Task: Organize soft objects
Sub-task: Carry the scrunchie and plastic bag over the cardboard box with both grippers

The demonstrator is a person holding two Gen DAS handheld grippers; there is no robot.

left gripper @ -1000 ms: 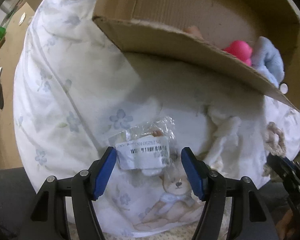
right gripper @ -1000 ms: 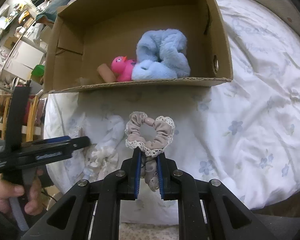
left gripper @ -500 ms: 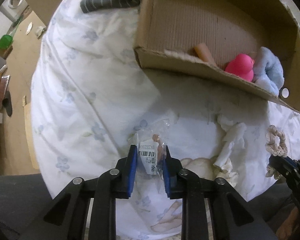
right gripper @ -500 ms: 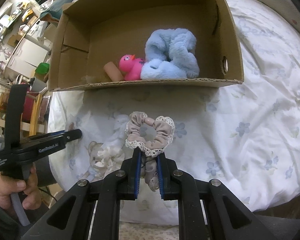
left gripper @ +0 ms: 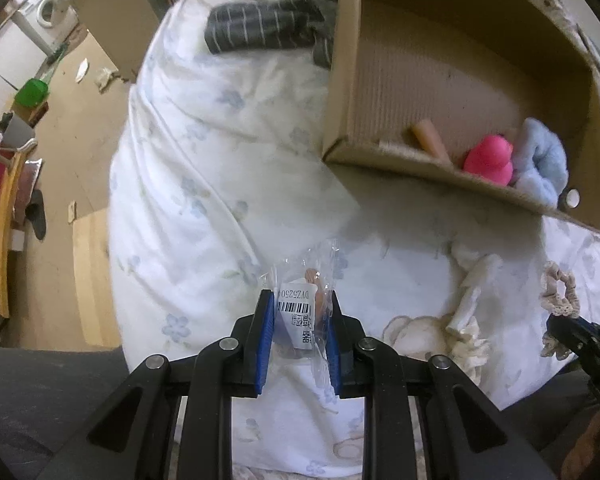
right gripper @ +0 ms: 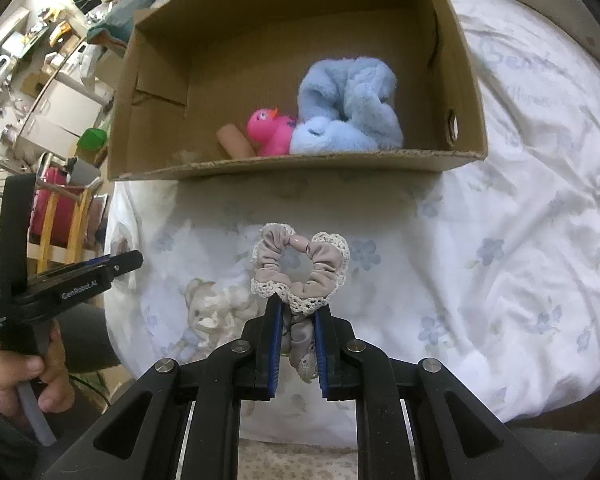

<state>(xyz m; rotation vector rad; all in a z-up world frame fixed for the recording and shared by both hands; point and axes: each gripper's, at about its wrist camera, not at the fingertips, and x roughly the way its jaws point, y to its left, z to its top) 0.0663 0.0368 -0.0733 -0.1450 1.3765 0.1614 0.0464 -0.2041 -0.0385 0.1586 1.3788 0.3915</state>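
My left gripper [left gripper: 300,300] is shut on a clear plastic packet [left gripper: 305,308] with a barcode label, held above the white floral bedsheet [left gripper: 204,200]. My right gripper [right gripper: 296,304] is shut on a beige lace-edged scrunchie [right gripper: 300,264], also seen in the left wrist view [left gripper: 560,292]. A cardboard box [right gripper: 300,166] lies ahead on the bed. It holds a pink duck [right gripper: 270,132], a blue fluffy scrunchie [right gripper: 348,108] and a tan cylinder [right gripper: 234,142]. A white lace scrunchie [left gripper: 468,312] lies on the sheet between the grippers.
A dark striped cloth [left gripper: 260,28] lies on the bed behind the box. The bed edge drops to a wooden floor [left gripper: 72,184] on the left, with a chair [left gripper: 4,216] and a green object [left gripper: 31,92]. Cluttered shelves [right gripper: 40,80] stand far left.
My left gripper closed on the plastic packet and lifted it up and back from the sheet. My right gripper stayed shut on the beige scrunchie and barely moved.
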